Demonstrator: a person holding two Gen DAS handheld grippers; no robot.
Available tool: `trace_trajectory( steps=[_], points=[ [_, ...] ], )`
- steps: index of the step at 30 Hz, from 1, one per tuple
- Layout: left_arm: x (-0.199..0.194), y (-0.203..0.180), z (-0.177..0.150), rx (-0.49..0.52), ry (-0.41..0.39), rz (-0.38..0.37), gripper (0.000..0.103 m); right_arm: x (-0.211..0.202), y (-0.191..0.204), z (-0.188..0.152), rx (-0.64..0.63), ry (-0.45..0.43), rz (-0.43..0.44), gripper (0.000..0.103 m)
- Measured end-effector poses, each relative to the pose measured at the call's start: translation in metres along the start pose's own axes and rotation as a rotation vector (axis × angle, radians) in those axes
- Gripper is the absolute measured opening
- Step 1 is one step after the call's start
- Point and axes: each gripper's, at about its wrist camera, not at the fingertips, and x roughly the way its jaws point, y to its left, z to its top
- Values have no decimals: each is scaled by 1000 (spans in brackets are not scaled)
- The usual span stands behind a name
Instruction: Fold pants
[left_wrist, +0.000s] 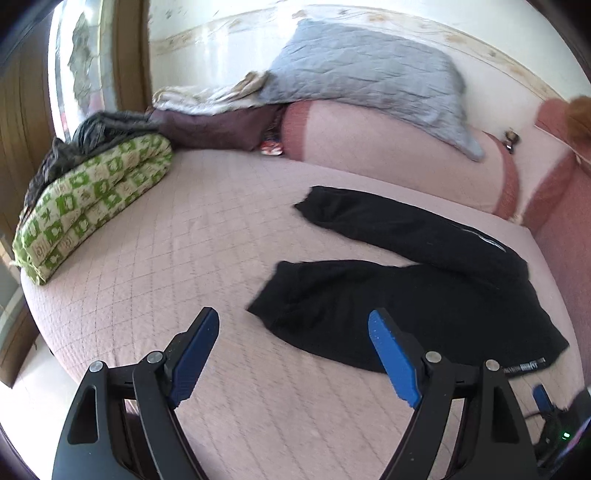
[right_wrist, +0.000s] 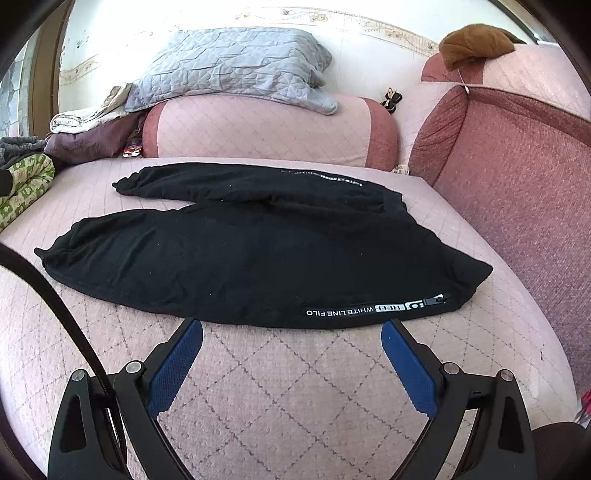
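Black pants (right_wrist: 240, 254) lie spread flat on the pink quilted sofa seat (right_wrist: 258, 387), both legs pointing left, the waist at the right with a white-lettered label. In the left wrist view the pants (left_wrist: 388, 306) lie ahead and to the right. My left gripper (left_wrist: 291, 321) is open over the seat, its right fingertip just in front of the near leg's cuff, with nothing between the blue pads. My right gripper (right_wrist: 291, 328) is open too, its tips just short of the near edge of the pants by the waist label. The right gripper's tip (left_wrist: 543, 397) shows at the lower right of the left wrist view.
A green patterned quilt (left_wrist: 92, 206) and piled clothes (left_wrist: 207, 125) sit at the seat's far left. A grey pillow (right_wrist: 229, 66) rests on the pink bolster (right_wrist: 266, 129). A red sofa back (right_wrist: 517, 184) rises at the right, with a brown cloth (right_wrist: 476, 44) on top.
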Motion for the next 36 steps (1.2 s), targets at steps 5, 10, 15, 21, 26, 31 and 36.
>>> trace_trajectory(
  steps=[5,10,15,21,26,31,36],
  points=[
    [65,49,8,-44,138,-34,83,1,-19,9,47,26,9,100],
    [120,72,4,-83,234,-102,83,2,-64,31,141,74,13,99],
    [154,58,10,-46,264,-176,83,19,-146,48,382,176,-7,100],
    [167,27,13,36,282,-187,34,52,-221,49,661,301,-38,99],
    [174,40,21,-21,345,-253,15,85,-222,49,747,360,18,90],
    [170,50,25,-82,394,-291,13,97,-207,56,738,370,15,25],
    [149,52,29,-92,398,-313,12,80,-215,53,795,357,128,15]
  ],
)
